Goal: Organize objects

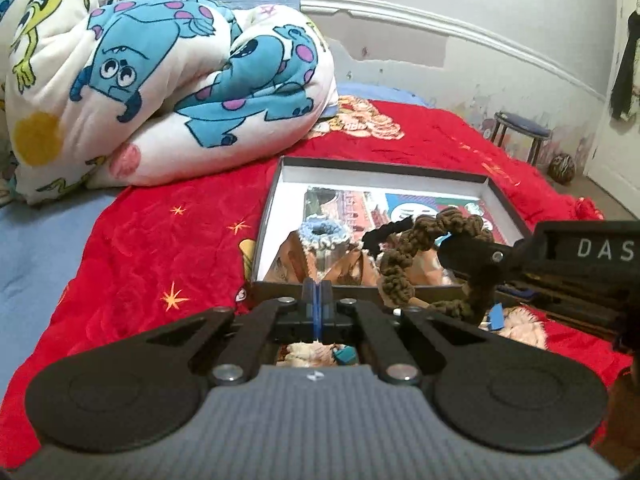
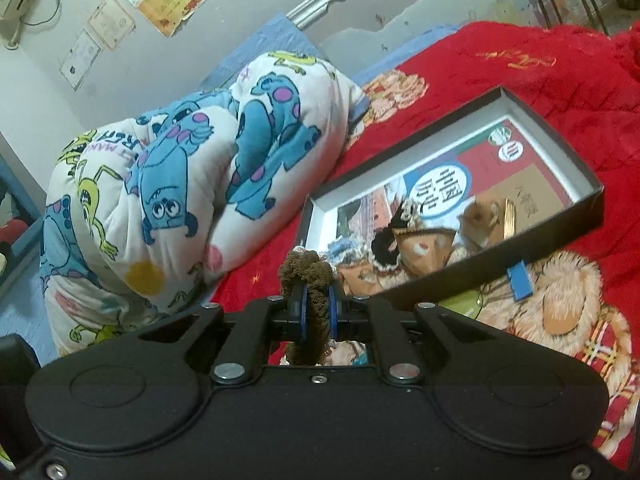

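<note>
- Right gripper (image 2: 317, 300) clamped on the brown scrunchie (image 2: 308, 276), just before the box (image 1: 380, 172).
- Left gripper (image 1: 317, 300) pinched together, empty (blue pads touching).

wall (image 1: 500, 8): peeling paint | stool (image 1: 520, 130): blue seat | door (image 1: 628, 92): white

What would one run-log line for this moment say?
left gripper: shut, empty | right gripper: shut on scrunchie | box: open on bed

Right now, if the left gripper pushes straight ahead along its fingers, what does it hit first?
Probably the near wall of the black box, just beyond the left gripper, whose jaws are shut and empty. Depth is uncertain; it might clear the rim.
</note>
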`<state>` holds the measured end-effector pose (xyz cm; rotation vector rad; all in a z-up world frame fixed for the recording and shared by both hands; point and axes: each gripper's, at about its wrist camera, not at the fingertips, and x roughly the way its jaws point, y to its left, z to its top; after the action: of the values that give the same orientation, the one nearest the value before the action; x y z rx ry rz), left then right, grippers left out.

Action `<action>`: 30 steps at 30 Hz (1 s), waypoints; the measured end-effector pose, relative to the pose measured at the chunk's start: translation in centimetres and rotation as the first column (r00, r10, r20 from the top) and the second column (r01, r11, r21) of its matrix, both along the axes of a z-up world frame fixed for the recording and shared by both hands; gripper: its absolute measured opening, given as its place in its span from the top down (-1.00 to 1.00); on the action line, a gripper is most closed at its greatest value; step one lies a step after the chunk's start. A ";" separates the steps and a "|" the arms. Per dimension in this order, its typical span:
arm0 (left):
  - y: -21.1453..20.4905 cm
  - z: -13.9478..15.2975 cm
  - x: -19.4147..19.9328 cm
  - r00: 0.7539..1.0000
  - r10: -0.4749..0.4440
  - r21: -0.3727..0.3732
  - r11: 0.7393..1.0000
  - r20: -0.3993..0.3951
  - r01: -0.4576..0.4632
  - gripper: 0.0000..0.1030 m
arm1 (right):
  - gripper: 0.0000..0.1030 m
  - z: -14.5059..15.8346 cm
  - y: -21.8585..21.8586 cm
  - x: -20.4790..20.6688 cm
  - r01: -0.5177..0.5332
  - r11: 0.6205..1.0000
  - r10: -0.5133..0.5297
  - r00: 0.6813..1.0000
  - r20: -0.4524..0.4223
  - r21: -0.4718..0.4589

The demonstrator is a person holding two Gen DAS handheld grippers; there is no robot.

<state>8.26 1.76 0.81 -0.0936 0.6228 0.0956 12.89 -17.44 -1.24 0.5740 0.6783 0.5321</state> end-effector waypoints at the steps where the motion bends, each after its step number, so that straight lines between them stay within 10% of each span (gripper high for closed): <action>1: 0.1 0.2 0.0 1.000 -0.010 -0.011 1.000 0.009 0.010 0.97 | 0.79 0.2 -0.2 0.0 0.003 1.000 -0.003 1.000 0.004 0.003; 7: 1.4 2.1 0.2 0.994 -0.086 -0.192 0.976 0.074 0.099 0.96 | 0.79 2.0 -1.3 -0.1 0.022 0.999 -0.023 0.998 0.053 0.035; 20: 2.6 6.6 0.9 0.948 -0.184 -0.315 0.912 0.258 0.262 0.96 | 0.80 5.1 -4.2 0.1 0.063 0.990 -0.074 0.993 0.088 0.123; 30: 1.1 8.6 6.0 0.934 -0.195 -0.297 0.911 0.300 0.285 0.96 | 0.80 5.9 -7.4 4.6 0.122 0.989 -0.127 0.990 0.056 0.086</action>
<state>14.27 2.89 9.43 -0.3543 0.3725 -0.2646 17.45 -24.79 4.67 0.6701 0.5603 0.4605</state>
